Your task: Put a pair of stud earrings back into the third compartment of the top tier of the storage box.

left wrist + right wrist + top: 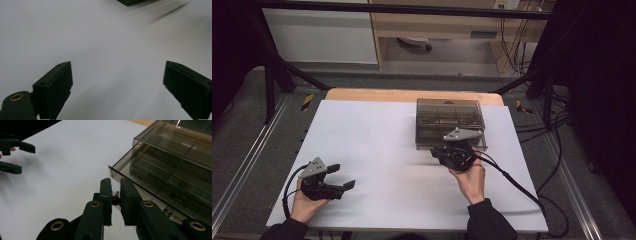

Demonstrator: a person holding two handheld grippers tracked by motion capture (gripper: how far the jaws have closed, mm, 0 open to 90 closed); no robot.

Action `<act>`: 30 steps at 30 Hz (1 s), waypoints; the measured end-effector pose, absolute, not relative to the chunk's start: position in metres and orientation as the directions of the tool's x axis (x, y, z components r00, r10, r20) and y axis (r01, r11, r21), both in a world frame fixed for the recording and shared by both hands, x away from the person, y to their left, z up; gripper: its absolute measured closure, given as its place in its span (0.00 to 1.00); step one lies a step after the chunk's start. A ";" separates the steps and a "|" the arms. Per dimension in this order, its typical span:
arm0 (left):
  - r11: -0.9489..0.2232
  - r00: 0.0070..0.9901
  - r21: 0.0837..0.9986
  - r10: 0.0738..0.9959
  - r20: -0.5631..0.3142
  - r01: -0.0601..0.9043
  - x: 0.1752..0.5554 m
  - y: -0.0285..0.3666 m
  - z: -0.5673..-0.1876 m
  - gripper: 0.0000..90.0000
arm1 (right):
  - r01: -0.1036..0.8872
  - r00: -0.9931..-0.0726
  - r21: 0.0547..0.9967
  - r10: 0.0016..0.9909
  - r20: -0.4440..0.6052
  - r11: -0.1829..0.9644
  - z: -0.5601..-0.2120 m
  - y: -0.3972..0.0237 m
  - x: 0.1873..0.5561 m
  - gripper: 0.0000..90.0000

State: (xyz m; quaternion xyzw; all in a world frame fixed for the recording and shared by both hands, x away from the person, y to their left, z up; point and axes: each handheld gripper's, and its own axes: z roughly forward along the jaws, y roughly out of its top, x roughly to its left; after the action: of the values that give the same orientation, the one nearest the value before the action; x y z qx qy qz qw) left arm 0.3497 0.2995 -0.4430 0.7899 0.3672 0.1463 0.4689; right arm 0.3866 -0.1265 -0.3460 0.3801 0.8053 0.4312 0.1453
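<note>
box (132,2): cut off by top edge; contents behind smoky walls unreadable | dark red bit (115,200) in right claw (115,195) beside box: too small to identify

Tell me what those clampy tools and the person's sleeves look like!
Each hand-held gripper, left and right, is black, with two flat, blocky black jaws. Brass-coloured rings sit at the joints of the jaw arms. A grey three-cornered plate rides on top of each, and a black cable trails from each. The person's sleeves are dark.
</note>
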 end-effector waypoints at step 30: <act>-0.291 0.685 0.846 0.720 -0.114 0.447 0.350 0.300 -0.444 0.10 | 0.541 -0.510 0.805 0.856 0.081 0.246 -0.341 -0.214 0.418 0.89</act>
State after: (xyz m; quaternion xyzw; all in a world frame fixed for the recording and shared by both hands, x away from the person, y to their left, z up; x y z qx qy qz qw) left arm 0.3503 0.3001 -0.4436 0.7901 0.3691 0.1460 0.4671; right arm 0.4184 -0.2137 -0.3413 0.4563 0.7654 0.4111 0.1920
